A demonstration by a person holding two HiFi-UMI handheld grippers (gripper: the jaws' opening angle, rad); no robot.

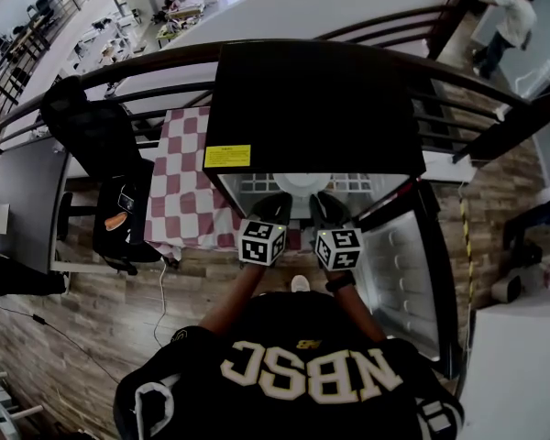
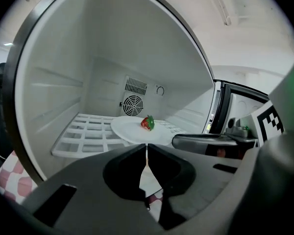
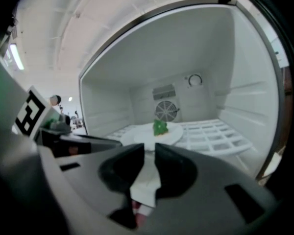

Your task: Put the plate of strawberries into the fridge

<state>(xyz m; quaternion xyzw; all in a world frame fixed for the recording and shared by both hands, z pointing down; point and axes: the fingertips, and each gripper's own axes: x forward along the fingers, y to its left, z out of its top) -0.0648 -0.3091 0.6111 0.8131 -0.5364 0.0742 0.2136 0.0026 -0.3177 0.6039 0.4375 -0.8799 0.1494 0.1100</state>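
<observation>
Status: the plate (image 2: pixel 132 130) sits flat on the white wire shelf (image 2: pixel 83 133) inside the fridge (image 1: pixel 312 99), towards the front and roughly centred, in front of the round fan grille (image 2: pixel 133 105). The fridge door (image 1: pixel 403 264) stands open on the person's right.

Left gripper (image 2: pixel 147 148): jaws drawn close, only a thin slit between the tips. Nothing is pinched; the plate's near rim lies just beyond them.

Right gripper (image 3: pixel 149 148): jaws a little apart, a narrow gap. The pads press on nothing, and the plate rim is again just ahead of the tips.

In the head view both grippers are side by side at the mouth of the fridge, at the plate's near edge.

Judgement: placement looks essentially done, since the plate rests on the shelf under its own weight with neither gripper holding it. What is left is to draw both grippers back out of the opening. Shutting the door may follow, though the task does not ask for it.

Count:
- fridge: 1
- door: 1, open
- wire shelf: 1 visible
- plate: 1
- strawberry (image 2: pixel 147 123): only 1 visible, red with green leaves, near the plate's middle
- grippers: 2
</observation>
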